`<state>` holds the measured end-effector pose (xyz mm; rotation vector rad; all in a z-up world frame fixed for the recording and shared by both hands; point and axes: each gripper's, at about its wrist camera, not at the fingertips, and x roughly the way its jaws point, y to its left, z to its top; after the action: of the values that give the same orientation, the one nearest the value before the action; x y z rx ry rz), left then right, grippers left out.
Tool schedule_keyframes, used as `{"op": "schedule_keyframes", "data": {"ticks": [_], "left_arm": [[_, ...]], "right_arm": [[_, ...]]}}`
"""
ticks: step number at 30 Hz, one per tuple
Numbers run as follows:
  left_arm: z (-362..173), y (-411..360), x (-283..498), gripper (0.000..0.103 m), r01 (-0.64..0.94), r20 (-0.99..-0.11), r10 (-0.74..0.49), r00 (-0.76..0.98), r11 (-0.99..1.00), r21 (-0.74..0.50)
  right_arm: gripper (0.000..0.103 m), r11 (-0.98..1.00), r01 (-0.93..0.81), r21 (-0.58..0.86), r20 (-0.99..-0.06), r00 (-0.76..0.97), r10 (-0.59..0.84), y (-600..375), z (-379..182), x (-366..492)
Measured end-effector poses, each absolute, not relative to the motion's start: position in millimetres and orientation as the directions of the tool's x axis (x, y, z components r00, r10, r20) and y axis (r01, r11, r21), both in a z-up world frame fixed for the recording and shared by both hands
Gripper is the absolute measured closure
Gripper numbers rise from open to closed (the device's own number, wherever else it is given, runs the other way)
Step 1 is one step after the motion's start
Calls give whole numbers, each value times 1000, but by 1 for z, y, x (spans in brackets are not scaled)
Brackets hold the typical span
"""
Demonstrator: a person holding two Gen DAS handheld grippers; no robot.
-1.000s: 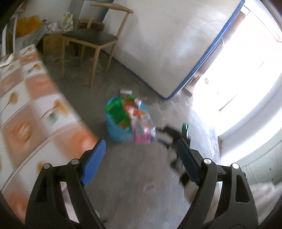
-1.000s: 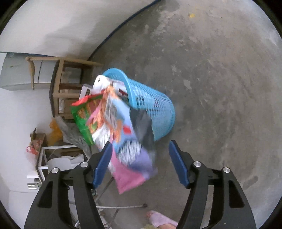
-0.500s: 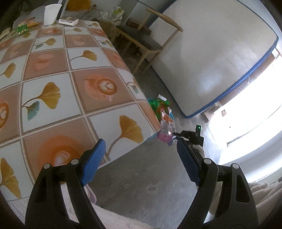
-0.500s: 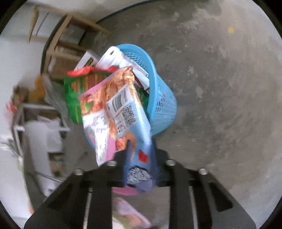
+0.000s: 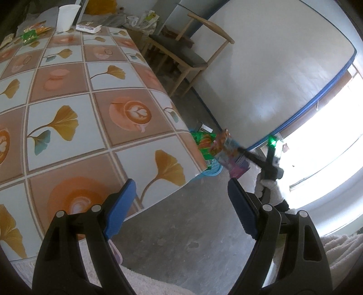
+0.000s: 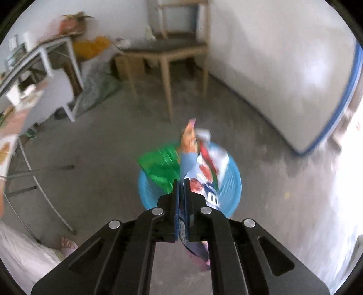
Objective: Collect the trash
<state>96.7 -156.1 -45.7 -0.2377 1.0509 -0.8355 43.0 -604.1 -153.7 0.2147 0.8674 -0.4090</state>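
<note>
Two grippers are in play, and only one is working. My right gripper [image 6: 181, 183] has its blue pads pressed together on the lower end of a crinkly blue, orange and pink snack wrapper [image 6: 199, 168]; a second ago those same pads stood wide apart on either side of it, so the pinch is new. The wrapper stands up out of the round blue plastic mesh bin [image 6: 229, 181] on the bare concrete floor [image 6: 102, 158], leaning beside a green foil packet [image 6: 162, 166] already in there. Whether its bottom edge is inside the rim or hanging over the near side I cannot tell; the view is smeared by motion.

My left gripper [image 5: 181, 204] has swung away from the floor and now hangs with its jaws wide apart and nothing between them, over the corner of the table with the tiled leaf-and-coffee oilcloth [image 5: 68, 118]. From there I can see the right gripper [image 5: 247, 156] holding the wrapper [image 5: 229, 154] over the bin [image 5: 211, 171] past the table edge.

I read the fresh grip as a correction: the bin is overfull and this piece sits proud, so it likely needs pushing deeper or reseating before I let go. More small wrappers [image 5: 31, 34] lie at the table's far end by a white paper cup [image 5: 67, 17], so the collecting is not finished.
</note>
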Motion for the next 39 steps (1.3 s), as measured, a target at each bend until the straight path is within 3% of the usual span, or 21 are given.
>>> {"op": "schedule_keyframes", "data": {"ticks": [7,11,17,21,26,29,34,39], "left_arm": [[-46,-153,98,24,484,-670,-703,240,685,-545],[-48,-150,99,24,474,-670,-701,246,690,-548],[-49,-148,101,24,470,-669,-698,256,694,-545],[-49,-148,102,24,469,-670,-695,261,698,-541],[-50,-148,103,24,478,-672,-691,267,700,-530],[-50,-149,105,24,479,-672,-689,270,702,-527],[-51,-150,108,24,476,-669,-692,272,701,-531],[-51,-151,109,24,484,-666,-696,268,695,-531]], "right_arm": [[99,919,394,-6,-643,702,-306,-598,-116,71],[99,914,405,11,-660,689,-298,-615,-138,89],[99,870,427,-247,-809,404,-428,-641,-242,128],[99,817,433,-381,-819,251,-515,-654,-285,135],[99,761,488,-429,-808,171,-564,-666,-299,147],[99,737,562,-376,-819,171,-548,-676,-291,148],[98,725,674,-144,-823,326,-466,-680,-251,110],[90,818,570,74,-832,488,-264,-643,-234,81]]}}
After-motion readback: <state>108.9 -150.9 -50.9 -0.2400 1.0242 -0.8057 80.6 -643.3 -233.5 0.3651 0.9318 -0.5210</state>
